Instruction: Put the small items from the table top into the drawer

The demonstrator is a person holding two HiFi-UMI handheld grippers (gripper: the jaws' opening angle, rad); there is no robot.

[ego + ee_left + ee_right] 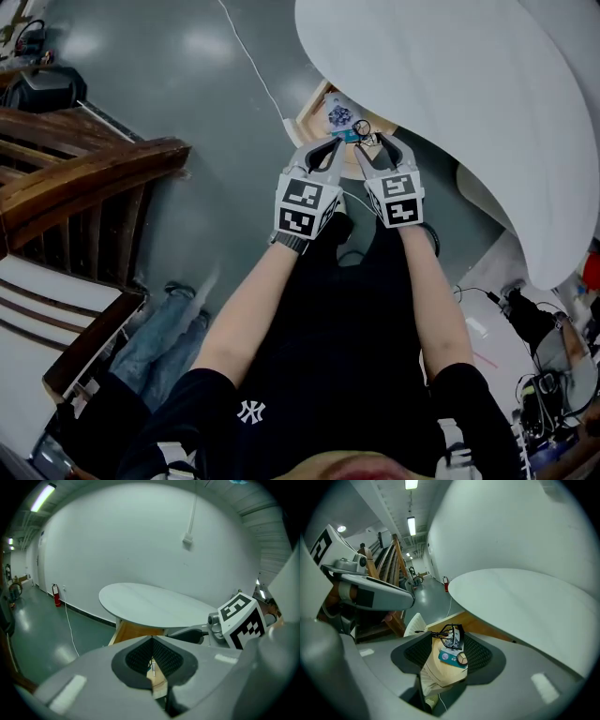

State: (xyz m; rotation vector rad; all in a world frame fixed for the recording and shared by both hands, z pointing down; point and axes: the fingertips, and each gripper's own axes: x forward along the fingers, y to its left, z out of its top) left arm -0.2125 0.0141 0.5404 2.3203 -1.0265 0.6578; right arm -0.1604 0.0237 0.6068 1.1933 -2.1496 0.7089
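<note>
Both grippers are held out side by side, tilted down over the open wooden drawer [312, 105], which juts from under the round white table top [450, 84].

The right gripper [379, 150] has its jaws spread wide, with nothing between the pads. Its own view looks along them onto the drawer's contents. Black-framed glasses [451, 637] lie at the far end, a teal packet [448, 656] sits in front of them, and a small round compact [462, 658] touches the packet's edge.

The left gripper [324, 150] is just beside the right one, their marker cubes close but apart. Its jaws stand together with the tips meeting, and pale wood shows through a narrow slit lower down (a thin whitish sliver sits in that slit, too small to identify, and it seems to lie beyond the pads rather than between them). The left gripper view takes in the table top from the side, with the drawer's wood showing beneath its near rim.

To the person's left stands dark wooden furniture [84, 178], and a white cable [253, 66] trails across the grey floor [187, 56].
</note>
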